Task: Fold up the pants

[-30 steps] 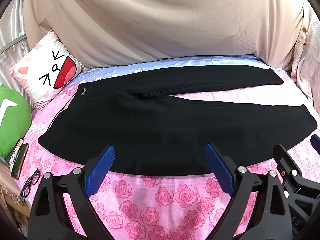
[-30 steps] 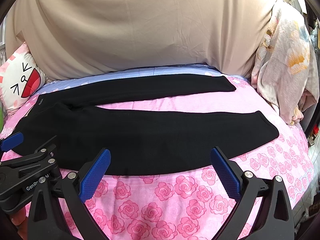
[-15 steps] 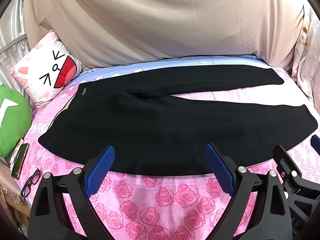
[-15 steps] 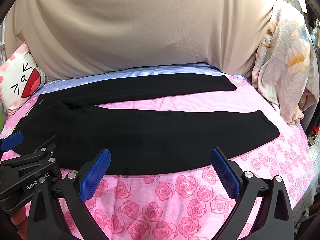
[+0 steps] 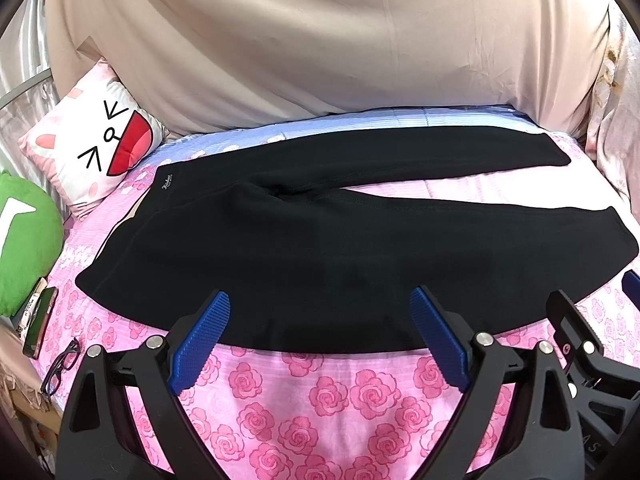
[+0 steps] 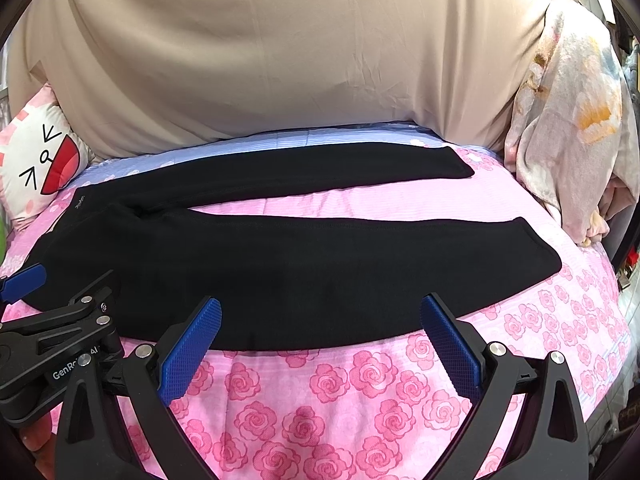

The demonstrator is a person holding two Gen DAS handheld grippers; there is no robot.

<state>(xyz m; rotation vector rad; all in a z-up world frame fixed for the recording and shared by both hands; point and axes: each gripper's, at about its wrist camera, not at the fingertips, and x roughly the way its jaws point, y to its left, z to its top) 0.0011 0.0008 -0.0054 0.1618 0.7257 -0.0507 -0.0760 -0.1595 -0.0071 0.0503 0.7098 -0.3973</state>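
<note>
Beige sheet [image 5: 320, 48] hangs across the whole back, behind the bed [image 5: 328, 408], which has a pink rose-print cover with a pale blue strip at the far edge. Black pants [image 5: 320, 248] lie flat on the bed, unfolded, waist to the left, both legs running right and spread apart in a narrow V; pink cover shows between them. Near leg is just in front of both grippers, its near hem edge by the blue pads. Small logo on the waistband, too small to read.

Floral cloth [image 6: 568, 128] bunched at the bed's right side. Cat-face pillow [image 5: 92, 148] at far left corner, green plush [image 5: 24, 240] below it. Phone [image 5: 38, 322] and glasses [image 5: 60, 366] at the left bed edge.

Left gripper [image 5: 320, 338]: jaws wide apart, holding nothing, hovering at the near edge of the near leg, no contact visible. Right gripper [image 6: 320, 342]: same, jaws spread, empty, just beside the left one and further along the leg toward the hem.
</note>
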